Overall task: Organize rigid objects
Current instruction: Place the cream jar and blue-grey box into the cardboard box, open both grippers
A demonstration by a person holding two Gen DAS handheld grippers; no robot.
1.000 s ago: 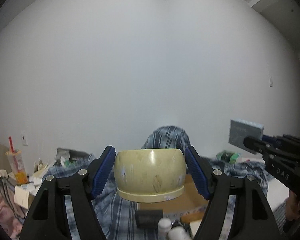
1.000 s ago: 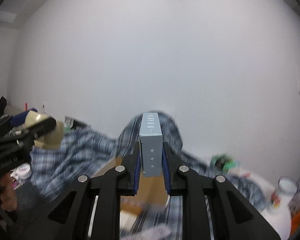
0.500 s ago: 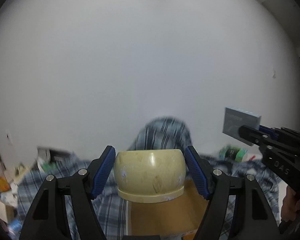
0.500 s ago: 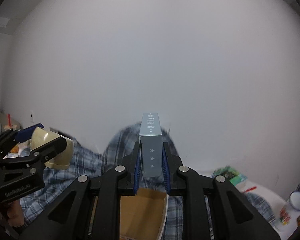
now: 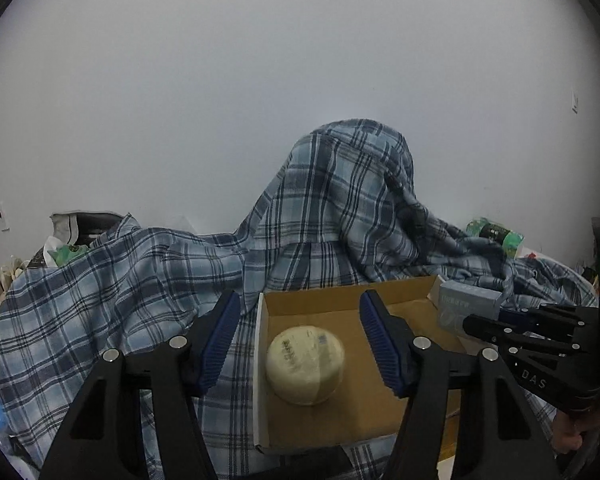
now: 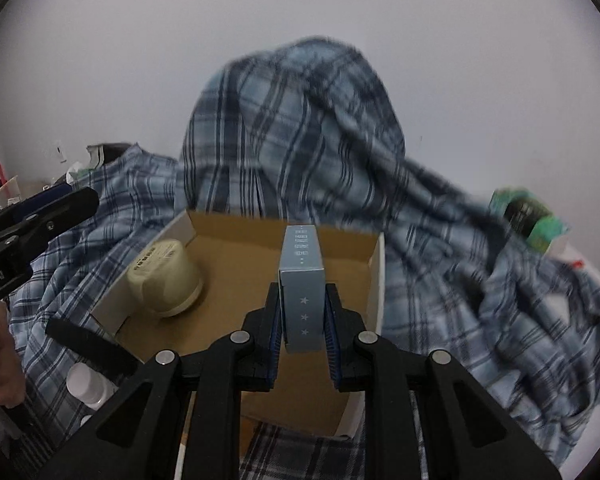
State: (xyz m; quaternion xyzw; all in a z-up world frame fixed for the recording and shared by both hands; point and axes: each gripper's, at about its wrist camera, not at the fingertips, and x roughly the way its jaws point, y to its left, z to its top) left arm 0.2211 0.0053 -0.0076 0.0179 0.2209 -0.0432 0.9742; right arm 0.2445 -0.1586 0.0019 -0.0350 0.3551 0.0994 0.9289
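A cream bowl-shaped container (image 5: 305,368) lies upside down in the left part of an open cardboard box (image 5: 340,302); it also shows in the right wrist view (image 6: 164,278). My left gripper (image 5: 300,340) is open and empty above it, not touching. My right gripper (image 6: 302,320) is shut on a grey-blue rectangular box (image 6: 302,276) and holds it upright over the cardboard box (image 6: 374,280). The grey-blue box also shows at the right of the left wrist view (image 5: 466,308).
A blue plaid cloth (image 5: 140,280) covers the surface and a tall hump behind the box. A green packet (image 6: 536,224) lies at the right. White bottles (image 6: 86,384) sit by the box's near left corner. Clutter lies at the far left.
My left gripper opened and let go of the cream container, which now rests in the cardboard box. Both grippers came down towards the box. The right gripper still holds the grey-blue box.
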